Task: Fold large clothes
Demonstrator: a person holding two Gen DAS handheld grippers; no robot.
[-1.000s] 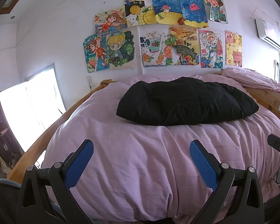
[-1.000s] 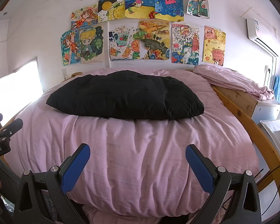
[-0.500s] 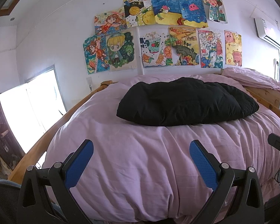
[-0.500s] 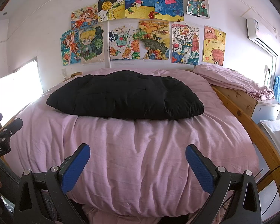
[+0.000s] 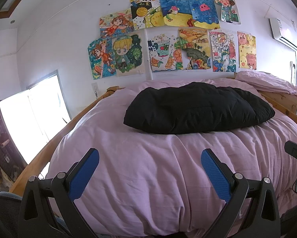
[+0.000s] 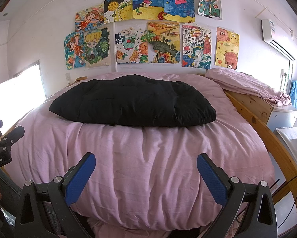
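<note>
A large black padded garment (image 5: 198, 110) lies flat across the far half of a bed with a pink cover (image 5: 148, 168); it also shows in the right wrist view (image 6: 132, 101). My left gripper (image 5: 150, 158) is open and empty, held over the bed's near edge, well short of the garment. My right gripper (image 6: 146, 162) is open and empty too, to the right of the left one, also at the near edge. The tip of the right gripper (image 5: 295, 152) shows at the left wrist view's right edge.
A wooden bed frame (image 6: 267, 134) runs down the right side and another rail (image 5: 55, 140) down the left. A folded pink sheet (image 6: 247, 83) lies on a cabinet at the right. A bright window (image 5: 29, 123) is at the left. Drawings cover the wall.
</note>
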